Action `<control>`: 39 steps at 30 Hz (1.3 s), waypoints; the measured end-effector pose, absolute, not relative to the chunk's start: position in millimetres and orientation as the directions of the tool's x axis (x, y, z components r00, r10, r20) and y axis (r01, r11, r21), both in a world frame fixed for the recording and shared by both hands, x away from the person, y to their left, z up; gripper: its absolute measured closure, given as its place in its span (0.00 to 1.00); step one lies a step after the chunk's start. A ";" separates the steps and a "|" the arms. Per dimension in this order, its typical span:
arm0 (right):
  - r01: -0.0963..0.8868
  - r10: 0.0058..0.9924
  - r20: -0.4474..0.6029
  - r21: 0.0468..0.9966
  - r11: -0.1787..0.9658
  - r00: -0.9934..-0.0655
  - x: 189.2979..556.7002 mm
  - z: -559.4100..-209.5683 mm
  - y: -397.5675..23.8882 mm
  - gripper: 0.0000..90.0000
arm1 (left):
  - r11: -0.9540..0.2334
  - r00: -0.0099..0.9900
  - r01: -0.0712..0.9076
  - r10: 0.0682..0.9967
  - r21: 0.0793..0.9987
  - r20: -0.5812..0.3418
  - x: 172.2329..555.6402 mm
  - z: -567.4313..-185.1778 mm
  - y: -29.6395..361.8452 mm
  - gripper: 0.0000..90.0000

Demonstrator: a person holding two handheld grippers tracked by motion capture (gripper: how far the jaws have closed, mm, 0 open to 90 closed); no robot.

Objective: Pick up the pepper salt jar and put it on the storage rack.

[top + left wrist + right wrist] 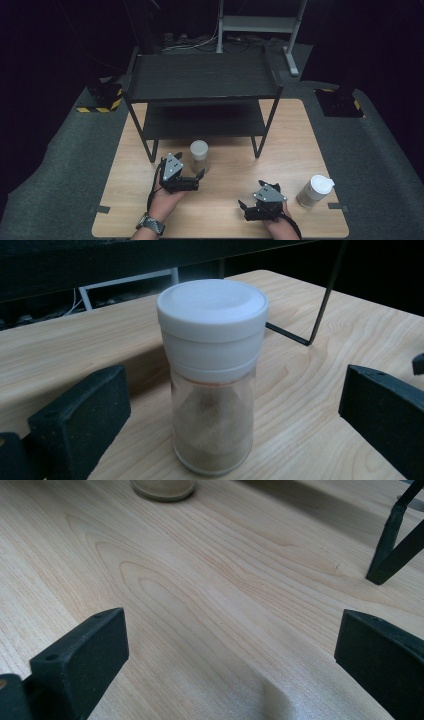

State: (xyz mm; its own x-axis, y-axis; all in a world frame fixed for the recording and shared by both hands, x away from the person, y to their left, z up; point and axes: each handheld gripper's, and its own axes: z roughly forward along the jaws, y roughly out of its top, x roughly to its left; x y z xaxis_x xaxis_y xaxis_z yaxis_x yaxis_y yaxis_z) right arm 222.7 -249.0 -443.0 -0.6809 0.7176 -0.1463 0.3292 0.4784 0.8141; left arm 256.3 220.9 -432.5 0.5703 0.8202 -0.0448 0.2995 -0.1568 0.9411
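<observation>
The tabletop (300,135) under my hands is pale wood with a flowing grain, smooth and matte. At its far half stands a black two-tier shelf rack (200,80) on thin metal legs, flat dark boards, nothing on them that I can see.

My left gripper (199,176) is released, jaws spread wide, and lined up on the spice jar (212,385), which stands upright on the tabletop just in front of the rack's near edge, left of centre. In the left gripper view the jar sits between my two black pads, touching neither. I judge this as the approach before the grasp: next I should ease forward until the pads flank the clear body below the cap, then close squarely, since a round, smooth wall may slip.

The jar is a clear cylinder, part full of tan powder, under a broad white plastic cap (212,305).

My right gripper (244,206) is also released, resting low near the tabletop's near edge. Just right of it stands a second white-capped jar (314,191).
</observation>
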 end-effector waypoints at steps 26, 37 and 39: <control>0.328 0.716 -0.142 0.816 0.476 -0.684 223.2 -443.2 -250.3 0.00 | -0.095 0.526 0.332 0.845 0.939 -0.100 289.7 -443.8 205.3 0.09; 0.335 0.718 -0.131 0.818 0.468 -0.684 223.7 -443.0 -251.3 0.00 | -0.073 0.544 0.315 0.831 0.946 -0.117 292.1 -452.0 207.6 0.30; 0.335 0.717 -0.131 0.817 0.469 -0.684 223.9 -442.9 -251.4 0.00 | -0.076 0.547 0.312 0.829 0.947 -0.114 291.5 -452.3 207.7 0.32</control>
State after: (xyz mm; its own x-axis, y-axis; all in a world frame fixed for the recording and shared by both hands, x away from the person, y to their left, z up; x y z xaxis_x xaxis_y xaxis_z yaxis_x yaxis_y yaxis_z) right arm 223.8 -251.4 -442.9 -0.6843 0.7174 -0.1310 0.3348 0.4687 0.8175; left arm 291.5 207.7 -452.3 0.5473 0.8292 -0.1136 0.3118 -0.0761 0.9471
